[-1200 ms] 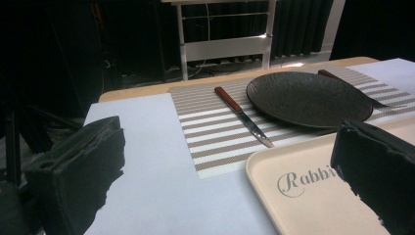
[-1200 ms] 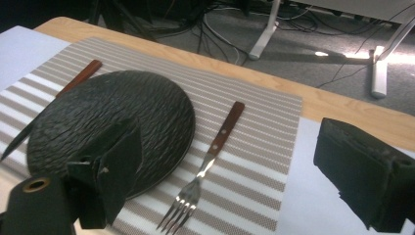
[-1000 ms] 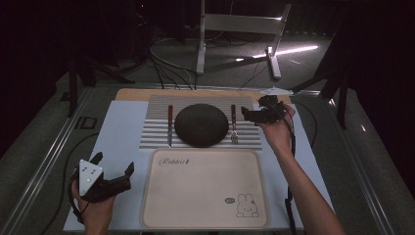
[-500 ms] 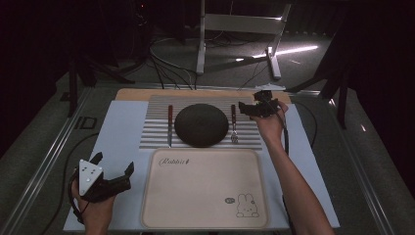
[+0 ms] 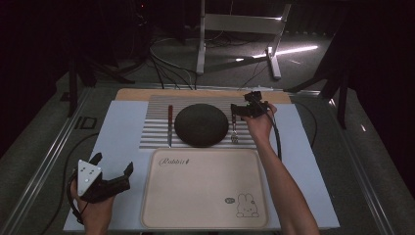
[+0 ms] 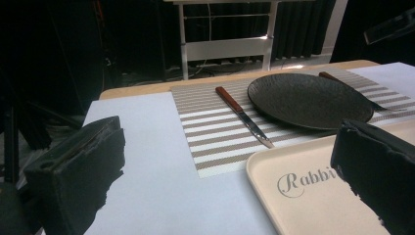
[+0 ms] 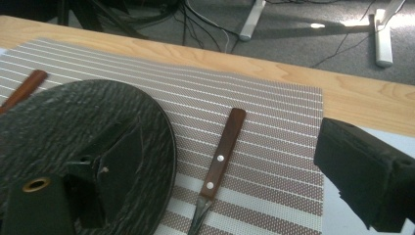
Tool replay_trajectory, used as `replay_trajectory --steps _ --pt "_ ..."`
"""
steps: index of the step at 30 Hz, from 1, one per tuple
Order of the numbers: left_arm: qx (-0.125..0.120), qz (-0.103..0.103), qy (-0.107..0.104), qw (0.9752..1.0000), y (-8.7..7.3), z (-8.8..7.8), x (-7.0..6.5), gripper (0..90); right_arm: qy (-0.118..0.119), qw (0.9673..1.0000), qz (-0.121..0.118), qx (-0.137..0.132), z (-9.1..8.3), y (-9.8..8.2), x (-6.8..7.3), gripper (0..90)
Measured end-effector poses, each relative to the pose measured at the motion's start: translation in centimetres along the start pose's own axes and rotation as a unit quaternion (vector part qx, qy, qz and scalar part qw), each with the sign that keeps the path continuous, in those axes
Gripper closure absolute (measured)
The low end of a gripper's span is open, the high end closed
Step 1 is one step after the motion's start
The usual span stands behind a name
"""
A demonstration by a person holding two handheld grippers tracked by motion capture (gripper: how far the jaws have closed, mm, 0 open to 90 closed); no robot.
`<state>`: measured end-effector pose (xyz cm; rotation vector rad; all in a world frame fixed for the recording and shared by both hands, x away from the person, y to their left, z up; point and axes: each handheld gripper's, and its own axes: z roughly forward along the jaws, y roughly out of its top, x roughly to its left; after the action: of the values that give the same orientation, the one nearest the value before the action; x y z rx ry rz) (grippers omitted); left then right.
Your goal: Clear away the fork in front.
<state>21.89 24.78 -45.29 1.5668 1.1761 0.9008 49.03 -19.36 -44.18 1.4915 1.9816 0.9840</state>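
Observation:
A dark round plate (image 5: pixel 201 125) sits on a striped placemat (image 5: pixel 156 105), with a wooden-handled knife (image 5: pixel 170 125) to its left and a wooden-handled fork (image 5: pixel 234 131) to its right. My right gripper (image 5: pixel 241 105) hovers open over the fork's handle. In the right gripper view the fork handle (image 7: pixel 221 154) lies between the spread jaws of the right gripper (image 7: pixel 225 147), untouched, beside the plate (image 7: pixel 73 132). My left gripper (image 5: pixel 113 164) is open and empty near the table's front left. From the left gripper (image 6: pixel 225 181) I see the knife (image 6: pixel 242 115) and the plate (image 6: pixel 308 100).
A beige tray (image 5: pixel 203 188) with a rabbit print lies in front of the placemat; its corner (image 6: pixel 303 196) is close to my left gripper. A pale sheet (image 5: pixel 122 132) covers the table. Stand legs (image 5: pixel 200 39) and cables lie on the floor beyond the far edge.
My right gripper has moved left from the placemat's right edge to above the fork handle. The left gripper has stayed still.

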Motion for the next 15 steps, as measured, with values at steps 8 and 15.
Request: replay_trajectory --steps 8,15 --pt "0.0 -0.003 -0.001 1.0 0.0 0.0 0.0 0.3 -0.01 0.9998 0.003 0.019 1.7 -0.6 -0.1 11.3" --pt "-0.001 -0.008 0.0 1.0 -0.1 -0.1 0.1 0.3 -0.016 0.9989 0.002 0.043 3.4 -1.4 0.1 14.3"
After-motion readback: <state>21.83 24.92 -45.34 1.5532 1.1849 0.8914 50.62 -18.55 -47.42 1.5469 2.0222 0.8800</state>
